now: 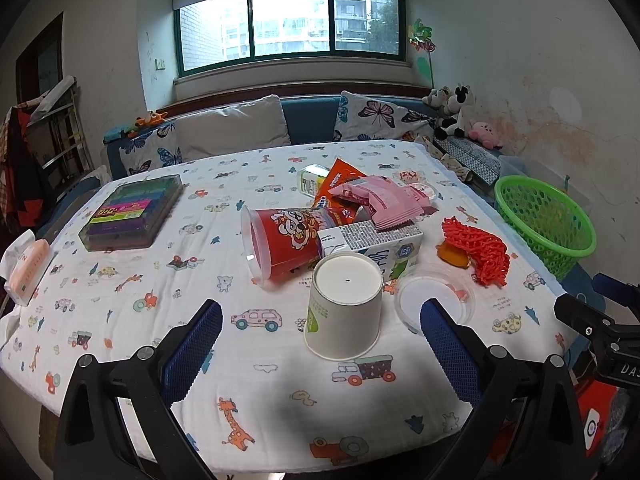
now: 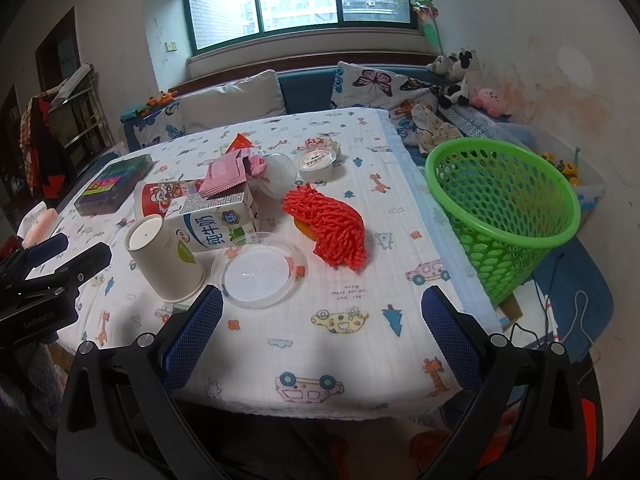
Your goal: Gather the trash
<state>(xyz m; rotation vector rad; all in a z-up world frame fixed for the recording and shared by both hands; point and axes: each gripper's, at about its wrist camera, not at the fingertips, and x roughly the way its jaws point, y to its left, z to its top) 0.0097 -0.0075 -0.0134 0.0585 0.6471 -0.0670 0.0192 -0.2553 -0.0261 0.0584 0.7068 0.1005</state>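
1. On the table point(image 1: 120, 320), all the trash lay left of the green basket point(image 2: 504, 216), and the basket looked empty.
2. Left gripper point(image 1: 320, 324) was spread wide, holding nothing, near the upside-down paper cup point(image 1: 344, 304).
3. Milk carton point(image 2: 216, 220), clear lid point(image 2: 260, 270) and red net point(image 2: 332, 228) waited.
4. Right gripper point(image 2: 322, 312) was spread wide too, holding nothing.
5. Nothing seemed collected yet.
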